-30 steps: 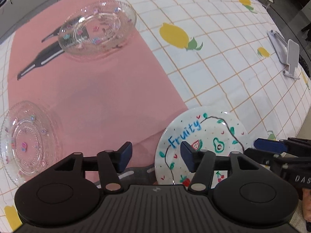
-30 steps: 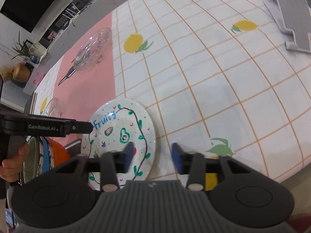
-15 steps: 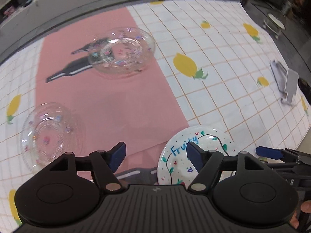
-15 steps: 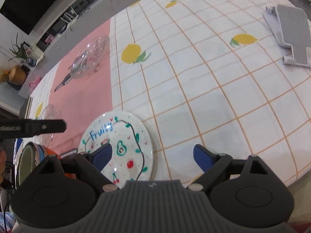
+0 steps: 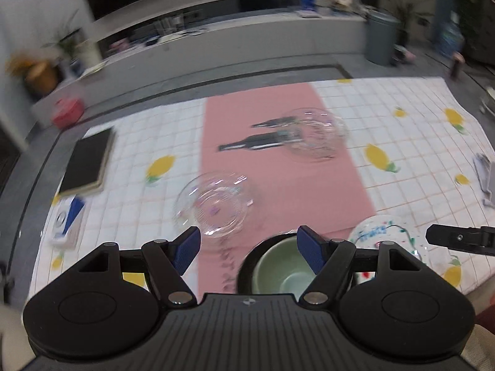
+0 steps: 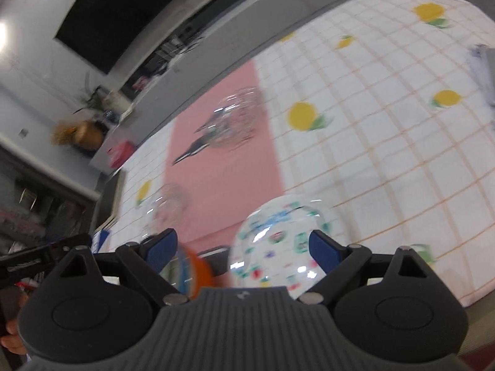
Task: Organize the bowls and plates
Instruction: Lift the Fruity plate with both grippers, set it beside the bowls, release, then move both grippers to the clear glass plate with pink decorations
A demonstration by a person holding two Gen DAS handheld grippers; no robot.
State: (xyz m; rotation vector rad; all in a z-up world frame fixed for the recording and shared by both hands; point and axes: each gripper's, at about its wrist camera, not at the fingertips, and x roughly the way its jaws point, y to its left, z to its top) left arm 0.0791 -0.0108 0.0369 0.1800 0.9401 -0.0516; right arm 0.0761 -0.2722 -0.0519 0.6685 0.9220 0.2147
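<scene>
My left gripper [image 5: 249, 247] hangs open high over the table's near edge, with nothing between its fingers. Below it sits a bowl [image 5: 278, 273], green inside with a dark rim. A flat glass plate [image 5: 216, 210] lies ahead on the pink runner's left edge, and a glass bowl [image 5: 315, 136] sits farther back. The white "Fruity" plate [image 5: 383, 235] lies to the right. My right gripper [image 6: 241, 247] is open above the Fruity plate [image 6: 278, 241], not touching it. An orange and blue bowl [image 6: 193, 272] shows at its left finger. Both views are blurred.
A black notebook [image 5: 86, 160] and a small white and blue device [image 5: 66, 219] lie at the table's left. A grey stand [image 5: 484, 176] sits at the right edge. The lemon-print cloth [image 6: 386, 142] stretches to the right. A counter and plants are beyond the table.
Both grippers have risen and drawn back from the table, and their jaws have spread wider. The left view tilted up, bringing the green bowl and the room into sight.
</scene>
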